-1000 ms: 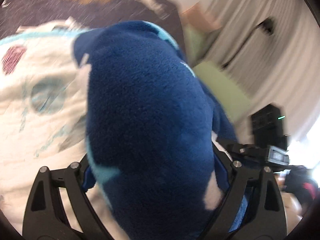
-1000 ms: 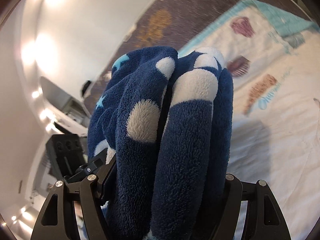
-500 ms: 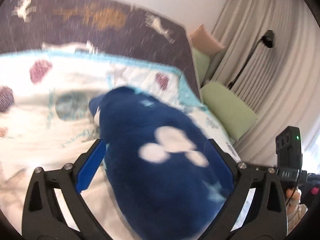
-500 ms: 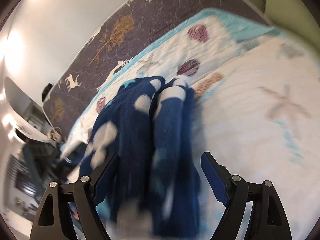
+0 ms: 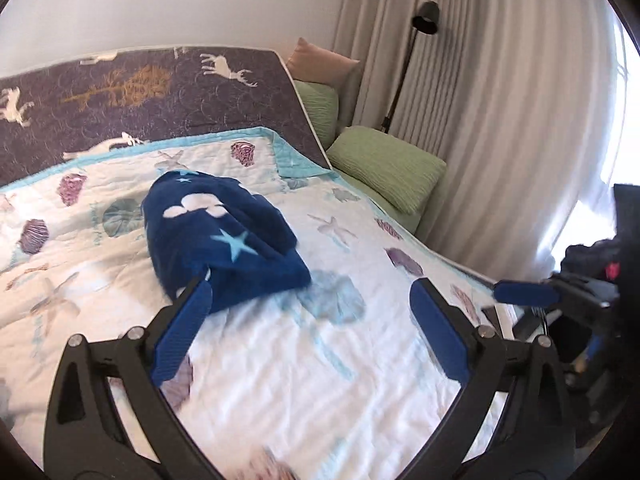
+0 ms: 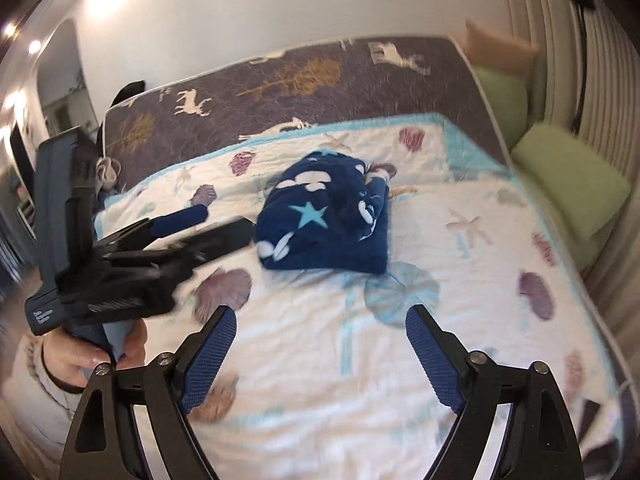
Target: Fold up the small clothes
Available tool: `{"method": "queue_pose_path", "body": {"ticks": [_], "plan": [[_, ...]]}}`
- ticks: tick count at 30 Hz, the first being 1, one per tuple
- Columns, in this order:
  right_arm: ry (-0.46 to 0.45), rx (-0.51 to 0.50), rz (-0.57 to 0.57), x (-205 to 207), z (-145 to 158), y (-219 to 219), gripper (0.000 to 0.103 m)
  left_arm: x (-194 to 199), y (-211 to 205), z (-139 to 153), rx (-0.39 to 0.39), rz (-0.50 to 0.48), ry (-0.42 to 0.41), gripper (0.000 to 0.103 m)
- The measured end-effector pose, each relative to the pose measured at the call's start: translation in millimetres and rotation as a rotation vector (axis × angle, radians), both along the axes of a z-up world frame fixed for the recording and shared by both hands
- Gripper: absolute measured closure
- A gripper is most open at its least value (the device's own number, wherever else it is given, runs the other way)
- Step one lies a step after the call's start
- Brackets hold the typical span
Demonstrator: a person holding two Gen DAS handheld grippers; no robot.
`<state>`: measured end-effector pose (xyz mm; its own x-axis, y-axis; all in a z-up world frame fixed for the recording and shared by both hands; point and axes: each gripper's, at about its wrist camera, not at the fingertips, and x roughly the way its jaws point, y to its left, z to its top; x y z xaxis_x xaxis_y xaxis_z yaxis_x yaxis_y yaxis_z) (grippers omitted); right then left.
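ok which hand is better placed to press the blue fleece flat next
Left, probably: the left gripper has its tips just beside the edge of the fleece, while the right gripper, jaws opening with nothing between them, hangs farther back over the quilt.

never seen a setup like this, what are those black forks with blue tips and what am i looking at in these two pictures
Those forks are hand-held grippers: a person carries one in each hand, each with a camera looking along its fingers. One picture looks past the left gripper, the other past the right gripper; that view also catches the left gripper and the hand gripping it. Both stand open and empty, the right's jaws opening. On the white quilt lies a folded navy fleece garment with stars and white blobs, touched by neither.
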<state>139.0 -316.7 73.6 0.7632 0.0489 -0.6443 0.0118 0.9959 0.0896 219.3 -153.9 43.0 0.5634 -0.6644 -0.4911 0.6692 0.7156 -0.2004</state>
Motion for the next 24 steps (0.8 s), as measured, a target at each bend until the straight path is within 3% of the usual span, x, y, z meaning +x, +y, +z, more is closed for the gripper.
{"method": "queue_pose_path", "body": {"ticks": [4, 8, 12, 16, 24], "plan": [[-0.034, -0.003, -0.040, -54.0, 1.1, 18.1, 0.008, -41.2, 11.9, 2.4, 0.012, 0.034, -0.015, 0.001], [-0.010, 0.063, -0.090, -90.9, -14.6, 29.6, 0.007, -70.4, 22.6, -10.4, 0.091, 0.114, -0.020, 0.001], [-0.009, -0.041, -0.210, -124.7, -27.8, 39.6, 0.007, -92.4, 47.7, -29.5, 0.168, 0.254, 0.013, 0.001], [0.005, -0.049, -0.256, -150.5, -36.9, 37.6, 0.005, -114.2, 61.1, -34.8, 0.213, 0.294, 0.024, 0.001], [-0.022, -0.078, -0.201, -185.0, -26.7, 49.9, 0.005, -152.6, 62.9, -9.1, 0.154, 0.357, -0.011, 0.001]]}}
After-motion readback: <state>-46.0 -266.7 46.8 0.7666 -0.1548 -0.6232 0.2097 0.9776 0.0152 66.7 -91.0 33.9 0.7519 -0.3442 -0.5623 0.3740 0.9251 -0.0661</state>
